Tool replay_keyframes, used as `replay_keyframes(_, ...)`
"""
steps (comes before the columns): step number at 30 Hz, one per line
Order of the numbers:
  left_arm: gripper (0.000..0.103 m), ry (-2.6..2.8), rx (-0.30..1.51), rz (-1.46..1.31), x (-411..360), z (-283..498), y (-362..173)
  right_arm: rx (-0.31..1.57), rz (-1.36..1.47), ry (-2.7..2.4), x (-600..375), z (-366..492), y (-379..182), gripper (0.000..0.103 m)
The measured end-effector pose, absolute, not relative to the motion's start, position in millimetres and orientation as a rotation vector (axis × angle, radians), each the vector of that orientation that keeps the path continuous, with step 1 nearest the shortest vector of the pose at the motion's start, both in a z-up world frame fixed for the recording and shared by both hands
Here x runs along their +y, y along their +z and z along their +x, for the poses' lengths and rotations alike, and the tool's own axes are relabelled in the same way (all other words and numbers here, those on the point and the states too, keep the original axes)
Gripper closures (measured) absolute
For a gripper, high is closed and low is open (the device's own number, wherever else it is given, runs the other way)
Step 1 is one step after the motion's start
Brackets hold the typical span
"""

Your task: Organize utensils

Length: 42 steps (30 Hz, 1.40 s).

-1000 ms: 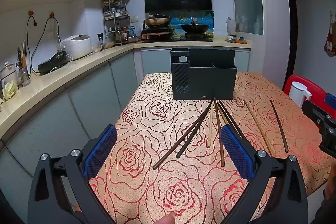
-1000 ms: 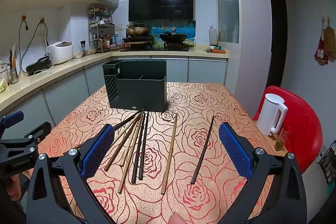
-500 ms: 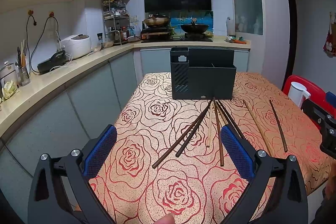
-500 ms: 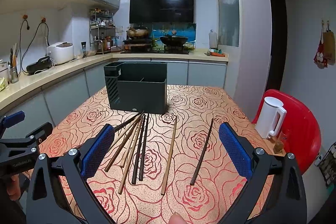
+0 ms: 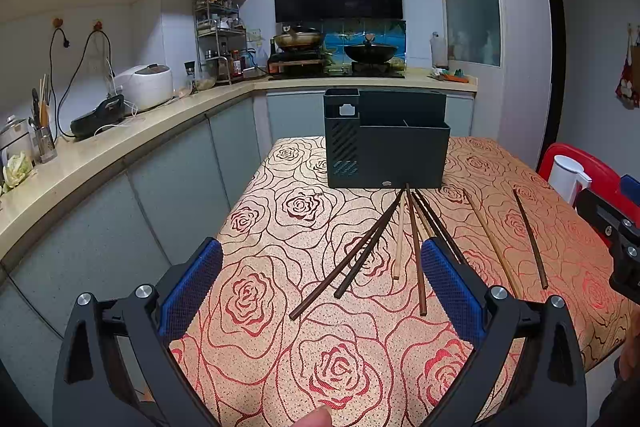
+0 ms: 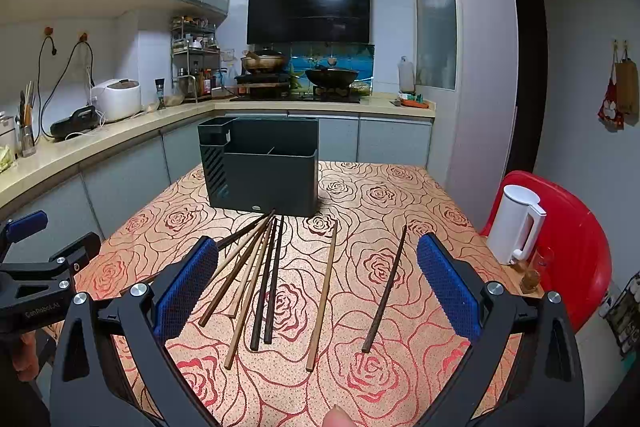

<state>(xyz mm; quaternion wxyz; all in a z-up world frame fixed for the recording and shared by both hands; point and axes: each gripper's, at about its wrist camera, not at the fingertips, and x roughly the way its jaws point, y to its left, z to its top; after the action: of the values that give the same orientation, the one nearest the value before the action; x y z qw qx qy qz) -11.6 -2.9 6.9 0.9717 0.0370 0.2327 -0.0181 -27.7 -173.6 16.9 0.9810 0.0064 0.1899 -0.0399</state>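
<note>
Several dark and light wooden chopsticks [image 6: 260, 275] lie fanned on the rose-patterned tablecloth [image 6: 400, 195], tips near a dark divided utensil holder [image 6: 264, 171]. Two lie apart to the right: a light one [image 6: 323, 295] and a dark one [image 6: 385, 287]. In the left wrist view the chopsticks [image 5: 372, 247] and the holder [image 5: 386, 143] show too. My left gripper [image 5: 320, 279] is open and empty above the table's near left part. My right gripper [image 6: 316, 279] is open and empty above the chopsticks' near ends.
A white kettle [image 6: 516, 223] stands on a red chair [image 6: 568, 239] at the table's right. A kitchen counter [image 5: 120, 143] with a rice cooker [image 5: 144, 87] runs along the left; a stove with pans [image 6: 300, 75] is behind. The left gripper's body [image 6: 40, 279] shows at the right view's left.
Both grippers have drifted very slightly; the holder sits a little lower in the right view. Nothing was picked up or moved.
</note>
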Motion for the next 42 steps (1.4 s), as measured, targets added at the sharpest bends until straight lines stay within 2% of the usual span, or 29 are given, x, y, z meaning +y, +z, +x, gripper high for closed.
replay_keyframes(31,0.007,-0.068,0.509,0.075,1.3,-1.5,-8.5,0.413,0.006,-0.104,-185.7,-17.5,8.2,0.007)
replay_keyframes(42,0.007,-0.086,0.627,-0.031,71.3,40.9,-17.9,0.481,-0.012,-0.173,-219.4,-1.6,-9.7,0.007)
